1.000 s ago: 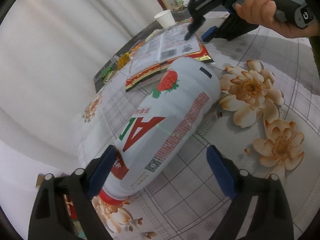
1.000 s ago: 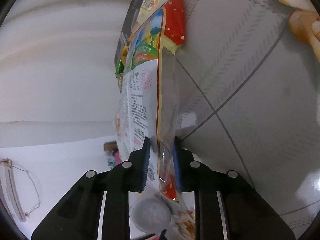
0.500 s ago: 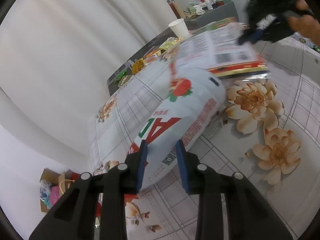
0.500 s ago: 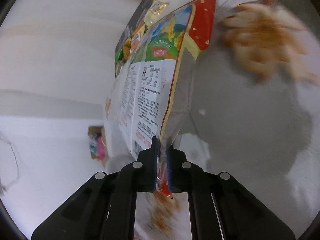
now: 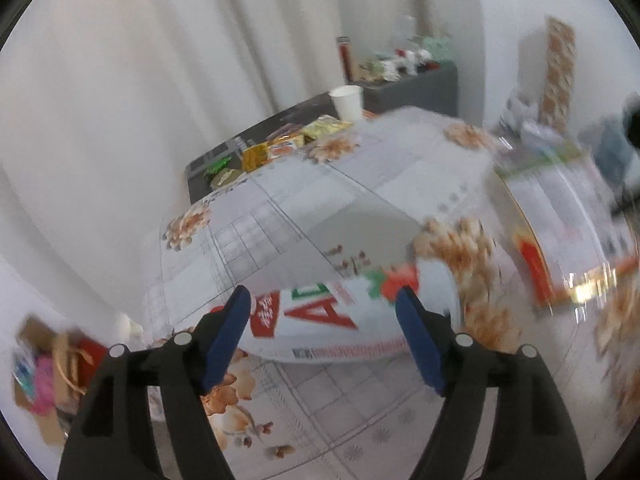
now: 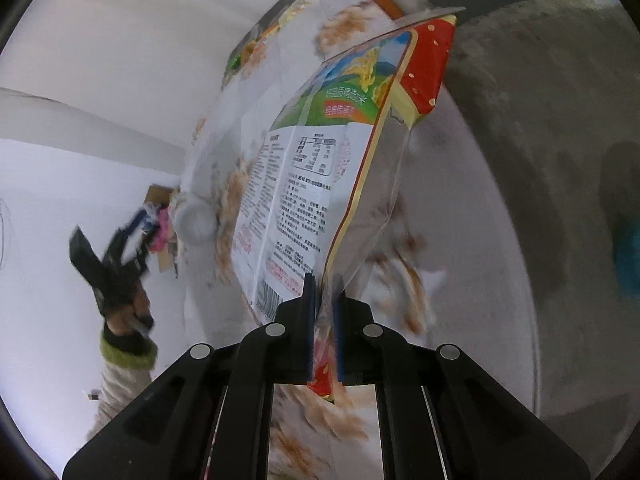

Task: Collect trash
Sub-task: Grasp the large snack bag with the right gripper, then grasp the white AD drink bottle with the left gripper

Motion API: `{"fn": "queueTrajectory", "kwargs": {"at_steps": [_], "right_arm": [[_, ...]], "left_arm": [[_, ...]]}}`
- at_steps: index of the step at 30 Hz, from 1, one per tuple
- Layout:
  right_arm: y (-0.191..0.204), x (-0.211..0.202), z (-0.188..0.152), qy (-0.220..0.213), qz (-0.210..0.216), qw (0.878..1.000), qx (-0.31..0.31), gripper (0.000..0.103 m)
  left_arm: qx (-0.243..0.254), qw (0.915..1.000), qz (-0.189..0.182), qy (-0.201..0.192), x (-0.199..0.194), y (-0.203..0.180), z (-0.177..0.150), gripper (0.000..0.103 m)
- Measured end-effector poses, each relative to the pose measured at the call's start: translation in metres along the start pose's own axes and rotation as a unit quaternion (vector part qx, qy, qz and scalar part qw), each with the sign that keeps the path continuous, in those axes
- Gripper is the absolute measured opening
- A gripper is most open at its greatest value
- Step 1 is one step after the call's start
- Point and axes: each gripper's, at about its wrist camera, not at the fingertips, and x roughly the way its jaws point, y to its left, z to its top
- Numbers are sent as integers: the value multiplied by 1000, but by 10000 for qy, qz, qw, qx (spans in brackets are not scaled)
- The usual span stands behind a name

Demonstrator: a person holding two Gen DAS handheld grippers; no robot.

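Observation:
A white milk bottle with a strawberry and red letters lies on its side on the flowered tablecloth. My left gripper is open, its blue pads on either side of the bottle. My right gripper is shut on the edge of a printed snack bag and holds it up in the air. The bag also shows, blurred, at the right of the left wrist view.
Several small snack wrappers and a white paper cup lie at the table's far end. A grey cabinet with clutter stands behind. A cardboard box with coloured things sits on the floor at left.
My left gripper shut partly on the bottle and has opened wide again; the bottle now lies crosswise. My right gripper closed on the bag and lifted it off the table to the right.

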Motion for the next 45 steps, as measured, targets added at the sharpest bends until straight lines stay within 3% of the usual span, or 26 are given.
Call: {"fn": "queueTrajectory", "kwargs": {"at_steps": [4, 6, 8, 12, 20, 23, 25, 29, 33, 35, 40, 43, 45], "right_arm": [[4, 1, -12, -107, 96, 9999, 87, 7], [12, 9, -7, -168, 55, 9998, 10, 8], [14, 5, -15, -209, -12, 9997, -154, 8], [17, 1, -21, -310, -110, 9986, -411, 9], [7, 3, -32, -449, 89, 9979, -455, 9], [-2, -6, -36, -524, 240, 9976, -377, 9], [-10, -12, -37, -550, 357, 9974, -314, 9], [-16, -17, -37, -545, 553, 9966, -262, 9], [-19, -17, -35, -536, 806, 9950, -228, 9], [-19, -18, -35, -532, 882, 9944, -236, 9], [-16, -21, -36, -550, 917, 9937, -344, 9], [-13, -19, -35, -526, 889, 9939, -378, 9], [-12, -18, -36, -490, 871, 9942, -400, 9]], "left_arm": [[-1342, 9904, 7, 335, 11, 30, 10, 73], [-2220, 9736, -2, 537, 11, 48, 5, 73], [-2982, 9519, -124, 691, 9, 62, -6, 74], [-4440, 8910, -365, 873, 9, 79, -31, 80], [-5543, 8201, -426, 1358, 48, 72, -38, 80], [-5723, 8059, -391, 1468, 60, 68, -38, 80], [-5772, 8036, -355, 1408, 64, 62, -38, 80], [-5710, 8096, -217, 1347, 68, 57, -33, 80], [-5716, 8078, -212, 1427, 76, 51, -37, 69], [-5690, 8115, -137, 1323, 75, 50, -38, 66], [-5310, 8387, -85, 1203, 72, 48, -34, 60], [-4970, 8607, -275, 1070, 61, 38, -28, 59], [-4727, 8747, -597, 889, 48, 24, -23, 59]]}}
